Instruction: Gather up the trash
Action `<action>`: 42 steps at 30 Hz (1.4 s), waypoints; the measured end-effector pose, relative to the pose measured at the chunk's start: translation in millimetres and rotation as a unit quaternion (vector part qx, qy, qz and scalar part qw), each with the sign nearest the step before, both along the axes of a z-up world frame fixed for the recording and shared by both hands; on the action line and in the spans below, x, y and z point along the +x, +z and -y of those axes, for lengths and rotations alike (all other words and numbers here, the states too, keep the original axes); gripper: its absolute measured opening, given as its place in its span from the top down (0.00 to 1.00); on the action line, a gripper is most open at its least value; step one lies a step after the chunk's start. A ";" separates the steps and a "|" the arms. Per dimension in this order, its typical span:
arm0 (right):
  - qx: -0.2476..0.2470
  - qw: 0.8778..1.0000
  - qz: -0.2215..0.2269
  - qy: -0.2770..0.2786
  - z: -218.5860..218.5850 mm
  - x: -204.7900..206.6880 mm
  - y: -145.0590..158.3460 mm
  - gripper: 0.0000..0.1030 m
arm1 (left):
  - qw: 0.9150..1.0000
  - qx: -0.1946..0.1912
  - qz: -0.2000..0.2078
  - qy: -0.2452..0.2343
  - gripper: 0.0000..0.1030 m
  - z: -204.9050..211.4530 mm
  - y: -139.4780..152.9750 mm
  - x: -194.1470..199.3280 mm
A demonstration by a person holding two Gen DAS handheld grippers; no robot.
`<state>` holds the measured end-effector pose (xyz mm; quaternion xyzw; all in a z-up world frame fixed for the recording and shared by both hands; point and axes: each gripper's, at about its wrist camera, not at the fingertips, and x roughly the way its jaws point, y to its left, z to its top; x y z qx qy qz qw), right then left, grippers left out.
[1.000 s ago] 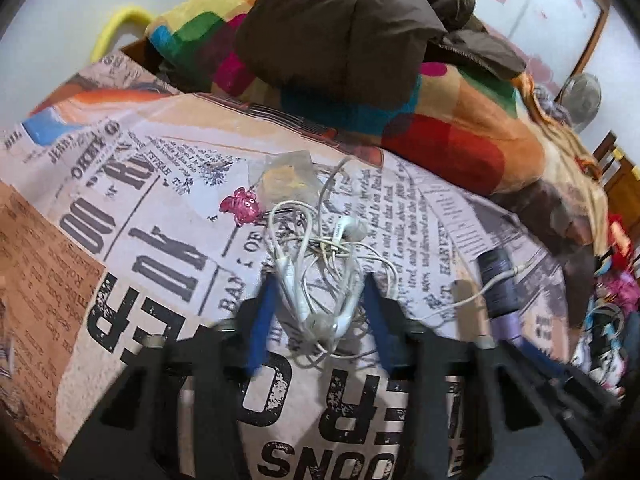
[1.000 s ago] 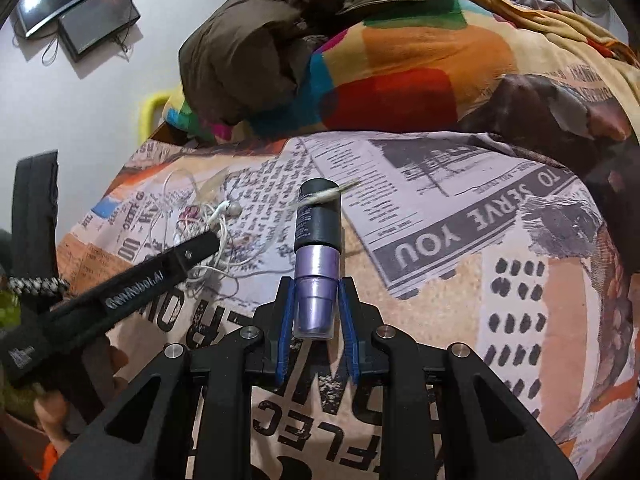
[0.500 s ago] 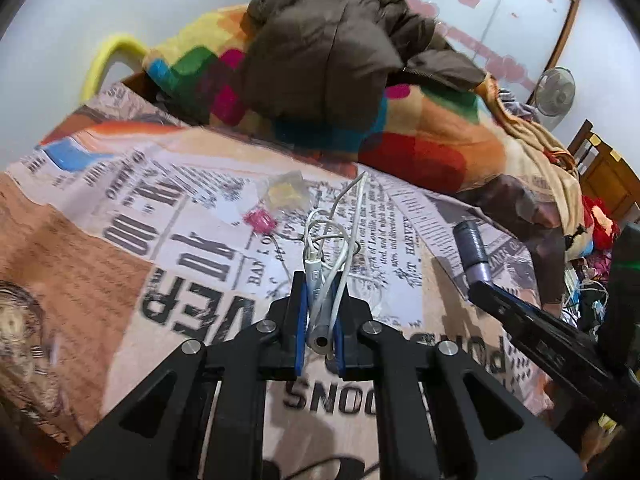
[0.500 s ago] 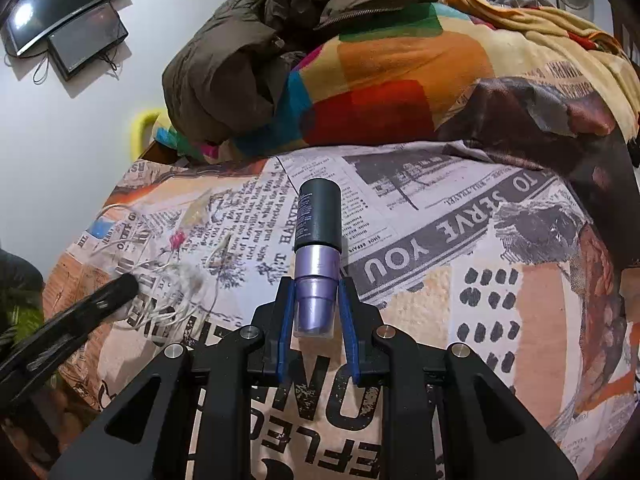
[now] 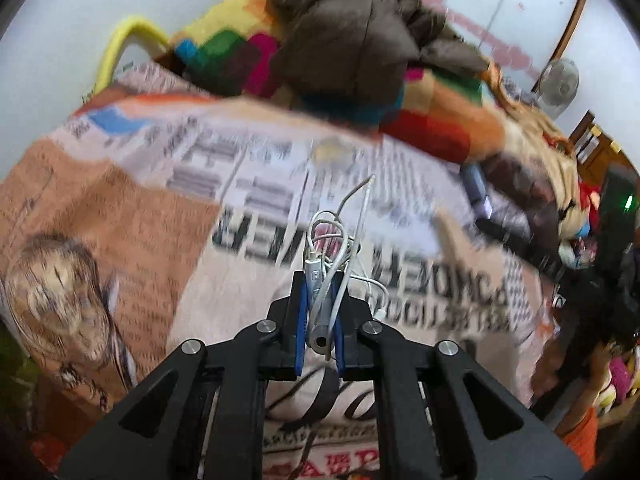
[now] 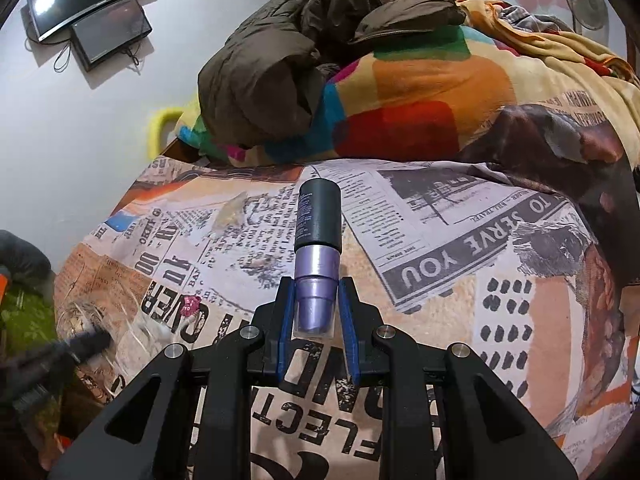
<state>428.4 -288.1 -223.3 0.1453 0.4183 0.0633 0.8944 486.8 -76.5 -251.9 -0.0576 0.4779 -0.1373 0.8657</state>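
Left wrist view: the tangled earphones (image 5: 326, 264), just clamped by the closing left gripper (image 5: 320, 312), are being lifted off the bedspread (image 5: 120, 216), so collection is proceeding.

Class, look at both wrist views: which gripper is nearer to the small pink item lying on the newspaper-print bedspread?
Left. The left gripper, clamping white earphones, sits just beside the pink item. The right gripper, shut on a purple tube, is farther off.
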 end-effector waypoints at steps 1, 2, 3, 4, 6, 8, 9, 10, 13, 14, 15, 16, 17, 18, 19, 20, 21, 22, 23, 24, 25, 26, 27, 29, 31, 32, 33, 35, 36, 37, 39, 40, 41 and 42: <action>0.000 1.000 0.000 0.000 0.2 0.3 -0.4 0.80 | 1.000 -0.002 -0.009 -0.006 0.90 1.0 -5.5 -1.8; 0.001 1.000 -0.001 0.000 0.6 0.7 -1.0 0.80 | 1.000 -0.005 -0.017 -0.011 0.90 3.2 -11.2 -3.9; 0.002 1.000 -0.002 0.000 1.5 1.3 -1.3 0.80 | 1.000 -0.007 -0.022 -0.017 0.90 6.6 -16.2 -6.0; 0.003 1.000 -0.002 -0.001 2.7 1.4 -1.7 0.80 | 0.999 -0.006 -0.025 -0.022 0.90 11.8 -20.2 -6.6; 0.006 1.000 -0.003 -0.005 5.5 2.0 -1.9 0.80 | 0.999 -0.003 -0.025 -0.031 0.89 23.6 -25.4 -5.6; 0.011 1.000 -0.003 -0.010 9.4 1.8 -2.0 0.80 | 0.999 0.010 -0.029 -0.042 0.75 36.3 -27.9 -1.6; 0.012 1.000 -0.003 -0.011 10.5 1.7 -1.9 0.80 | 0.998 0.015 -0.032 -0.045 0.65 41.4 -27.9 1.2; 0.014 1.000 -0.003 -0.012 12.0 1.7 -1.7 0.80 | 0.998 0.016 -0.032 -0.046 0.62 43.6 -26.4 3.2; 0.016 1.000 -0.002 -0.016 14.8 1.3 -1.1 0.80 | 0.998 0.009 -0.022 -0.050 0.58 45.4 -14.3 9.5; 0.020 1.000 -0.002 -0.016 15.7 1.3 -0.9 0.80 | 0.999 0.003 -0.018 -0.048 0.56 42.9 -9.0 12.1; 0.023 1.000 -0.002 -0.016 16.1 1.3 -1.0 0.80 | 0.999 -0.001 -0.011 -0.043 0.52 40.0 -3.6 15.7; 0.026 1.000 -0.002 -0.017 16.6 1.2 -1.0 0.80 | 0.999 -0.002 -0.001 -0.034 0.51 36.3 2.6 19.5; 0.031 0.999 -0.002 -0.017 17.0 1.1 -0.7 0.80 | 1.000 0.001 0.004 -0.026 0.51 34.0 6.6 23.3; 0.032 0.999 -0.002 -0.016 17.4 1.4 -0.8 0.80 | 1.000 0.003 0.009 -0.017 0.51 31.3 9.5 28.4; 0.033 0.999 -0.001 -0.016 17.5 1.4 -0.5 0.80 | 1.000 0.002 0.011 -0.007 0.51 28.5 10.9 35.8; 0.034 0.999 -0.001 -0.015 17.2 1.2 0.0 0.80 | 1.000 0.003 0.009 -0.003 0.51 27.6 9.9 41.8; 0.035 0.999 0.000 -0.014 17.4 1.3 0.3 0.80 | 1.000 0.007 0.003 0.004 0.51 27.6 6.9 49.4; 0.034 0.999 0.000 -0.014 17.4 1.0 0.6 0.80 | 1.000 0.009 -0.002 0.007 0.51 28.4 2.8 56.3; 0.035 0.999 0.001 -0.014 17.5 1.0 1.0 0.80 | 1.000 0.012 -0.005 0.009 0.51 29.4 -1.8 61.6; 0.036 0.999 0.001 -0.014 18.1 1.3 0.8 0.80 | 1.000 0.014 -0.009 0.009 0.51 29.8 -5.9 65.1; 0.039 0.999 0.001 -0.014 18.8 1.5 0.7 0.80 | 1.000 0.019 -0.012 0.008 0.52 32.2 -10.0 68.0; 0.041 0.999 0.000 -0.014 19.7 2.0 0.3 0.80 | 1.000 0.026 -0.013 0.008 0.53 35.1 -14.1 70.3; 0.044 0.999 -0.001 -0.014 20.1 2.3 0.0 0.80 | 0.999 0.036 -0.014 0.008 0.58 38.1 -17.9 72.0; 0.049 0.999 -0.002 -0.013 20.6 2.8 -0.8 0.80 | 0.998 0.058 -0.018 0.008 0.66 43.8 -25.8 74.6; 0.050 0.999 -0.003 -0.010 19.8 3.1 -1.2 0.80 | 0.997 0.075 -0.024 0.007 0.71 47.5 -33.7 76.1; 0.049 0.999 -0.003 -0.009 19.2 3.3 -1.2 0.80 | 0.996 0.084 -0.028 0.008 0.71 48.9 -38.8 77.2; 0.049 0.999 -0.003 -0.008 18.5 3.5 -1.1 0.80 | 0.996 0.088 -0.031 0.008 0.71 49.3 -41.4 77.6; 0.050 0.999 -0.003 -0.005 16.8 3.8 -0.9 0.80 | 0.995 0.090 -0.036 0.010 0.71 49.7 -45.9 78.0; 0.051 0.999 -0.003 -0.004 16.6 3.9 -1.1 0.80 | 0.995 0.090 -0.033 0.011 0.71 49.8 -45.7 77.5; 0.051 0.999 -0.003 -0.003 15.7 3.9 -1.0 0.80 | 0.995 0.088 -0.034 0.012 0.71 49.8 -46.0 77.5; 0.051 0.999 -0.003 -0.002 14.6 3.8 -1.1 0.80 | 0.996 0.086 -0.032 0.017 0.74 49.8 -46.1 77.3; 0.050 0.999 -0.003 -0.001 13.3 3.8 -1.1 0.80 | 0.995 0.092 -0.028 0.018 0.79 50.9 -46.5 77.2; 0.050 0.999 -0.003 0.001 12.8 3.7 -0.9 0.80 | 0.994 0.106 -0.023 0.017 0.79 53.3 -47.0 76.6; 0.049 0.999 -0.003 0.002 12.2 3.7 -0.6 0.80 | 0.993 0.113 -0.019 0.014 0.79 54.9 -47.3 76.4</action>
